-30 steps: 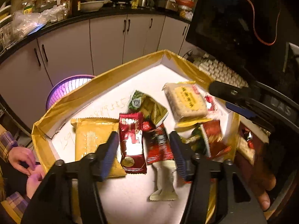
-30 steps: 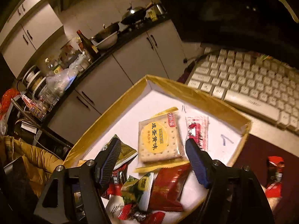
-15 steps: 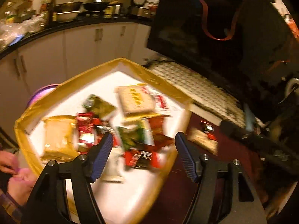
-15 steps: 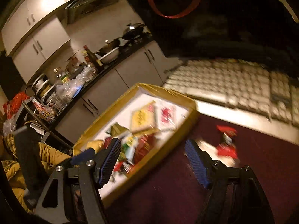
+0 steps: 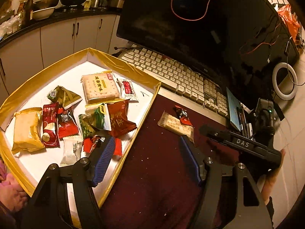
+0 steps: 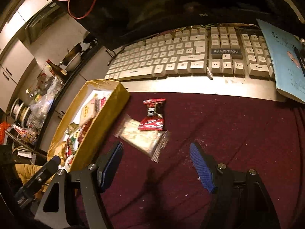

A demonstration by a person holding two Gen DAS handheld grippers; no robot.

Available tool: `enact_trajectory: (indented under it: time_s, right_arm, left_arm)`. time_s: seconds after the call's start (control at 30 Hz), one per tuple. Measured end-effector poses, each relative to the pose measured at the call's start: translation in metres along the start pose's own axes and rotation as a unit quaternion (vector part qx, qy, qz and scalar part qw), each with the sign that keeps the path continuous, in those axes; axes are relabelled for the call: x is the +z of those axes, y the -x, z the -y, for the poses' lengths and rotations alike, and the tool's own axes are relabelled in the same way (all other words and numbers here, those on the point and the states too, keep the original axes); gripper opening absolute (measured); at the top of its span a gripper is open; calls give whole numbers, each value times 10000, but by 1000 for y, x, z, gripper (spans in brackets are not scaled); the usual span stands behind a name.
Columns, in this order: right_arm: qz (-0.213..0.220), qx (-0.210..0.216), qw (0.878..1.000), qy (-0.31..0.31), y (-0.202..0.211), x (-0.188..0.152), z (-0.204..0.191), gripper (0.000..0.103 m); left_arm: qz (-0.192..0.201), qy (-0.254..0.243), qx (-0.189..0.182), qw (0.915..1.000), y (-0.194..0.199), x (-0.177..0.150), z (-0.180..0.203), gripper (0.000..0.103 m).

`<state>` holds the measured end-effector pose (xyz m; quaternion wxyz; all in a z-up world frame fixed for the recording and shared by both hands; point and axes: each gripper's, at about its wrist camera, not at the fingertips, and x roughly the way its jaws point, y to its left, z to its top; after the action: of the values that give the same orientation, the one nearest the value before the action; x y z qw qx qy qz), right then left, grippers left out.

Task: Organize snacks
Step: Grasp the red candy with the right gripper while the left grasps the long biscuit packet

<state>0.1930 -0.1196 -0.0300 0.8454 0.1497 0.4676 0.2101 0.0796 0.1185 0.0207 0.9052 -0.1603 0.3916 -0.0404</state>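
A gold-rimmed white tray (image 5: 122, 63) holds several snack packets, among them a square cracker pack (image 5: 100, 88) and a red packet (image 5: 119, 118). The tray (image 6: 106, 118) also shows in the right wrist view. On the maroon mat lie a clear cracker bar (image 5: 176, 126) (image 6: 143, 137) and a small red packet (image 5: 183, 113) (image 6: 153, 114) touching it. My left gripper (image 5: 147, 153) is open and empty over the tray's right rim. My right gripper (image 6: 156, 162) is open and empty just short of the cracker bar; its body (image 5: 240, 145) shows in the left wrist view.
A white keyboard (image 5: 171, 72) (image 6: 190, 57) and a dark monitor (image 5: 190, 22) stand behind the mat. A blue booklet (image 6: 284, 57) lies over the keyboard's right end. A white ring light (image 5: 285, 82) is at far right. Kitchen cabinets (image 5: 57, 36) lie beyond the tray.
Both grippers swung right, away from above the tray toward the maroon mat. The two loose packets on the mat now sit ahead of the right gripper. Both stayed open.
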Motion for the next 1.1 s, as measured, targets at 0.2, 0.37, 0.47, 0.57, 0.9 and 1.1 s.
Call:
enact_trajectory:
  time_s: [0.2,0.37,0.47,0.57,0.9,1.1]
  right_arm:
    - [-137,-141,9998,60,-13,7,-2,64]
    - [-163,-164,9994,244,-6,3,-3,58]
    - [-113,-69,9997,207,4,2,4,60]
    - [-148,-69,9997,179,5,6,12,60]
    - [-590,-119,9948,825,-45,43,-32,57]
    - [-593,-1047,9864,1118,-72,44,-53,31]
  left_arm:
    - [-16,-50,-14,10000,-1,-2,1,68]
    - [-116,-10,42,9999,-7,-4,-3,68]
    - [-178,129,32,9998,-11,-6,-9,68]
    - [-150,238,-34,9996,-9,-5,-12,68]
    - [-90,98,-82,9999,-3,-7,2,68]
    - [-83,38,-101,9999,0,-9,6,68]
